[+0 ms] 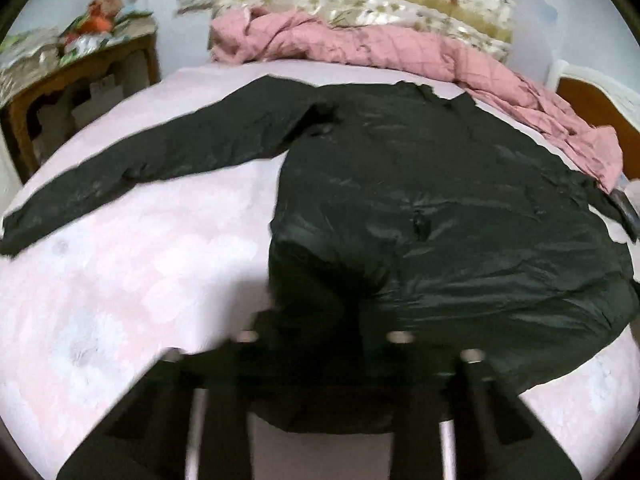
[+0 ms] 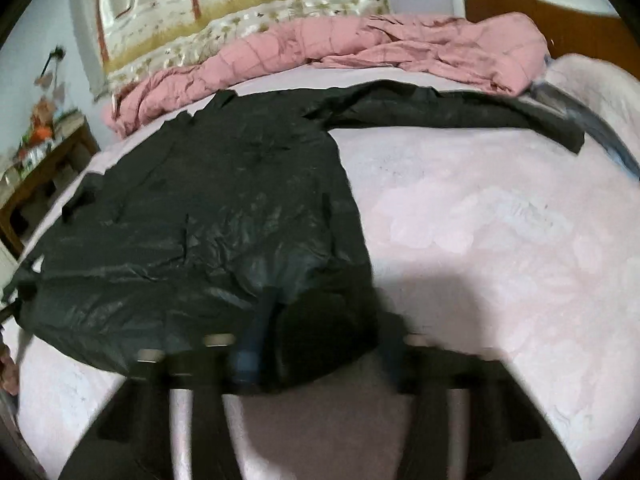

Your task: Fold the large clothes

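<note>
A large black shiny jacket (image 1: pixel 440 208) lies spread on the pale pink bed sheet (image 1: pixel 140 264), one sleeve (image 1: pixel 160 160) stretched out to the left. In the right wrist view the jacket (image 2: pixel 208 216) fills the left half, its other sleeve (image 2: pixel 448 114) stretched right. My left gripper (image 1: pixel 320 344) is at the jacket's near hem, left corner, jaws apart around the fabric edge. My right gripper (image 2: pixel 316 344) is at the near hem's right corner, jaws apart, with the hem between them. Both views are blurred near the fingers.
A rumpled pink quilt (image 1: pixel 400 48) and a floral pillow (image 1: pixel 360 4) lie at the head of the bed. A wooden side table (image 1: pixel 80 92) with clutter stands to the left. A wooden headboard (image 2: pixel 560 12) is at the far right.
</note>
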